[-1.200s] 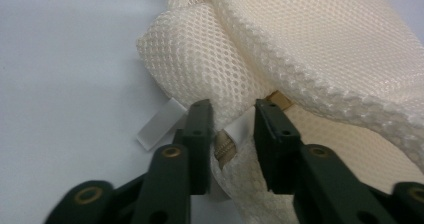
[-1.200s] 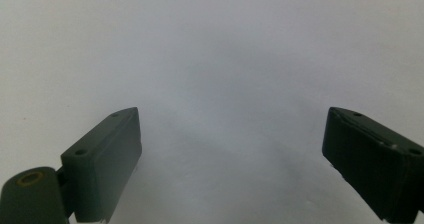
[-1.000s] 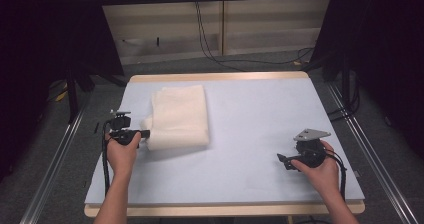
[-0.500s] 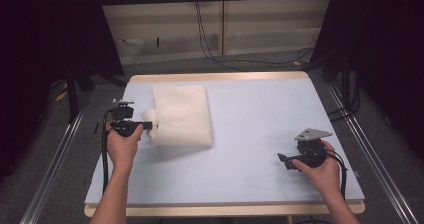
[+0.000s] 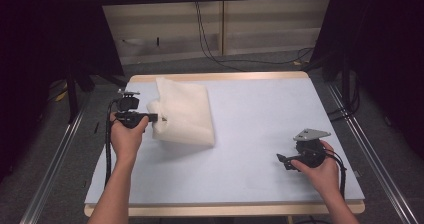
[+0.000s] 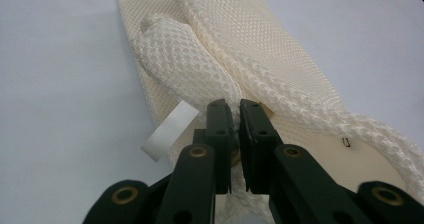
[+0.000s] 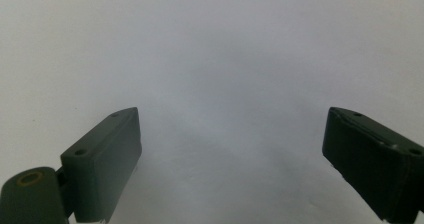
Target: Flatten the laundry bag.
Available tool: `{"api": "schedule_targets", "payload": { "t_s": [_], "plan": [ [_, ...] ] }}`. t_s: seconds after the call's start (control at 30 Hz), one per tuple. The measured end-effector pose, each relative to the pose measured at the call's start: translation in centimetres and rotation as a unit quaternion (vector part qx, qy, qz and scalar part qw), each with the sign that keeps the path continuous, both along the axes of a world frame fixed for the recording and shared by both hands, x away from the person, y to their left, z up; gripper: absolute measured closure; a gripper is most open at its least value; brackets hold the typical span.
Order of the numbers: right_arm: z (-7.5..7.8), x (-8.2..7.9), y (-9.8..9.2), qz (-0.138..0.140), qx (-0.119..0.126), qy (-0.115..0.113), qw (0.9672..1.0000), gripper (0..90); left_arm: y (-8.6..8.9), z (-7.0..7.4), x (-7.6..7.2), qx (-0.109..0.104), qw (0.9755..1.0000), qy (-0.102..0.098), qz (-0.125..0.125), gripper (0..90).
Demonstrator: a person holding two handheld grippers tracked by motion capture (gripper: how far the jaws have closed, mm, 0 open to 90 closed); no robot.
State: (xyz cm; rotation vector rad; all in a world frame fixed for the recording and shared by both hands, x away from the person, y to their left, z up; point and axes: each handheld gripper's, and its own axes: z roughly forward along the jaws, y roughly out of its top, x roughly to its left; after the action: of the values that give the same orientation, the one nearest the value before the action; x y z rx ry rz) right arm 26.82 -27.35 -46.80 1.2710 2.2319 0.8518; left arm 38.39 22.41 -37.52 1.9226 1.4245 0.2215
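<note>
1. The pale blue surface [image 5: 260,149] sits between dark curtains, and the cream mesh cloth [image 5: 182,111] lies folded at its far left.
2. Your left claw [image 6: 236,115] is pinched narrow on the cloth's near-left edge, just by the white label [image 6: 169,131], and that edge rides up off the surface.
3. Your right claw [image 7: 230,149] gapes wide with nothing in it, idle above bare surface, well apart from the cloth.
4. You look to be early in a lift or unfold. Next, raise the pinched edge steadily; a layer could slip.
</note>
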Motion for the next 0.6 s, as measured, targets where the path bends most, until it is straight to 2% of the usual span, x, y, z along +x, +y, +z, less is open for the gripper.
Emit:
{"api": "schedule_targets", "payload": {
  "t_s": [0.2, 0.27, 0.33, 0.43, 0.47, 0.5, 0.6],
  "plan": [
    [-0.1, 0.0, 0.1, 0.003, 0.001, 0.003, 1.0, 8.2, -0.1, -0.1, 0.3, -0.002, 1.0, 0.003, 0.006, 81.0],
    [-0.1, 0.0, 0.1, 0.003, 0.0, 0.003, 1.0, 8.2, 0.0, -0.2, 0.4, 0.002, 1.0, 0.008, 0.003, 81.0],
    [-0.1, 0.0, 0.1, 0.004, 0.0, 0.004, 1.0, 8.1, 0.1, -0.2, 0.4, 0.011, 0.9999, 0.002, 0.003, 80.2],
    [-0.1, 0.0, 0.1, 0.004, 0.001, 0.004, 1.0, 8.1, 0.1, -0.5, 0.5, 0.003, 0.9999, 0.008, 0.011, 78.9],
    [-0.1, 0.1, 0.0, 0.005, 0.001, 0.003, 1.0, 8.1, 0.3, -0.7, 0.6, -0.001, 0.9999, 0.016, 0.004, 79.1],
    [-0.1, 0.0, 0.0, 0.004, 0.001, 0.004, 1.0, 8.1, 0.3, -0.9, 0.6, -0.004, 0.9997, 0.022, 0.001, 84.9],
    [-0.1, 0.1, 0.0, 0.005, -0.002, 0.003, 1.0, 8.1, 0.2, -1.4, 0.7, -0.001, 0.9994, 0.035, -0.005, 90.0]
  ]
}}
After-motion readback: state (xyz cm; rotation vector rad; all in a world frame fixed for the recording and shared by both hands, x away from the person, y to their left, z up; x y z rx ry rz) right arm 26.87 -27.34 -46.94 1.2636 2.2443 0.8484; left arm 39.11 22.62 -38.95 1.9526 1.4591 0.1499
